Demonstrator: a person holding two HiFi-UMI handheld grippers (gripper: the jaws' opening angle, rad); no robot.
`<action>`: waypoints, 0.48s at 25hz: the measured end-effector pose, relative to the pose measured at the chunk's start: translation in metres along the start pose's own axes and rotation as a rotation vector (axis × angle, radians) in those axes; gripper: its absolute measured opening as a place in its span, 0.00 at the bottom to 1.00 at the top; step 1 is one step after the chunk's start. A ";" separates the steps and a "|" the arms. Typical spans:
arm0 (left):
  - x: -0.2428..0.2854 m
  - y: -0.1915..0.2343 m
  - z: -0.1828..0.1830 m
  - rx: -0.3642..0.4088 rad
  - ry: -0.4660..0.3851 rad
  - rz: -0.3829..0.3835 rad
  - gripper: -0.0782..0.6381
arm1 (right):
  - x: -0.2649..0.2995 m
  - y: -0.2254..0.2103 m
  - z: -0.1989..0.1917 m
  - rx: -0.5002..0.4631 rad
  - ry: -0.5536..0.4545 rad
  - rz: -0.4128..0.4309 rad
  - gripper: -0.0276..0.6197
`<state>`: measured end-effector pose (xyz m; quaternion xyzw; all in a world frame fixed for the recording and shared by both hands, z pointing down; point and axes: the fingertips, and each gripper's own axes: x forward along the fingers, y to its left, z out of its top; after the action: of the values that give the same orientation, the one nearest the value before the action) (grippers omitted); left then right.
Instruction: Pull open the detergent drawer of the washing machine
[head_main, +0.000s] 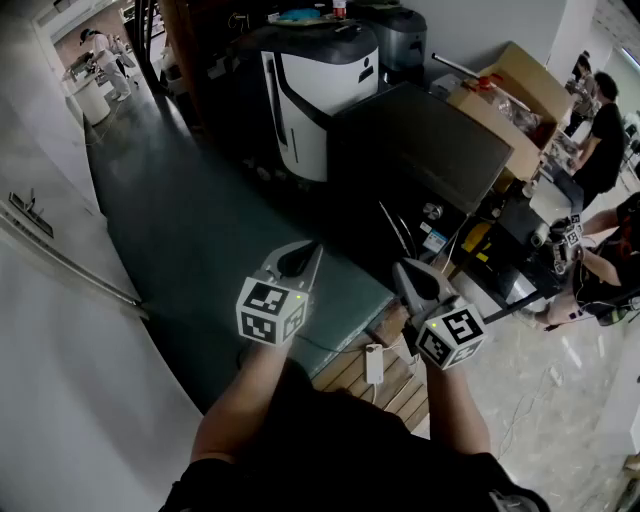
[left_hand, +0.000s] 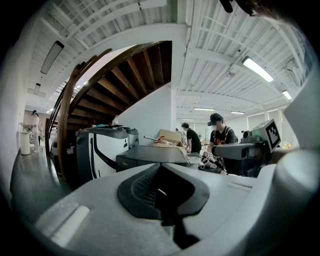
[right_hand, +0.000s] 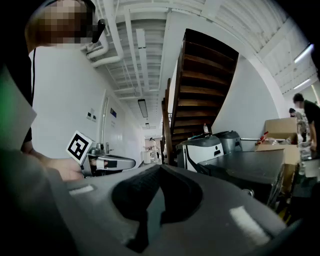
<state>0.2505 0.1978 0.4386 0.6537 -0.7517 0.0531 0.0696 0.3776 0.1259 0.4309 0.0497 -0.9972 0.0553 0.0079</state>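
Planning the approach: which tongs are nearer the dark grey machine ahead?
Right. The right tongs are close by the dark grey machine; the left tongs hang farther off, to its left.

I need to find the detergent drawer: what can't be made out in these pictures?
- Detergent drawer: visible in no view.
- Dark cabinet: head view shows only its top and a shadowed side; any front panel is lost in shadow.
- Person at lower right: cut off by the head view's edge.

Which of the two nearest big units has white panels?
The rounded unit on the left; the flat-topped boxy unit to its right is dark all over.
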 end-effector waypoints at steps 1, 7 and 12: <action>-0.001 0.001 -0.001 0.000 0.001 0.000 0.12 | 0.001 0.002 0.001 0.003 -0.002 0.001 0.05; -0.004 0.002 -0.006 -0.005 0.011 0.001 0.12 | 0.003 0.009 -0.001 0.001 0.001 0.022 0.05; -0.011 -0.003 -0.010 -0.006 0.017 0.003 0.12 | -0.002 0.017 -0.009 0.024 0.005 0.030 0.05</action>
<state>0.2552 0.2099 0.4464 0.6518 -0.7523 0.0565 0.0777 0.3775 0.1441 0.4375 0.0348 -0.9971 0.0676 0.0088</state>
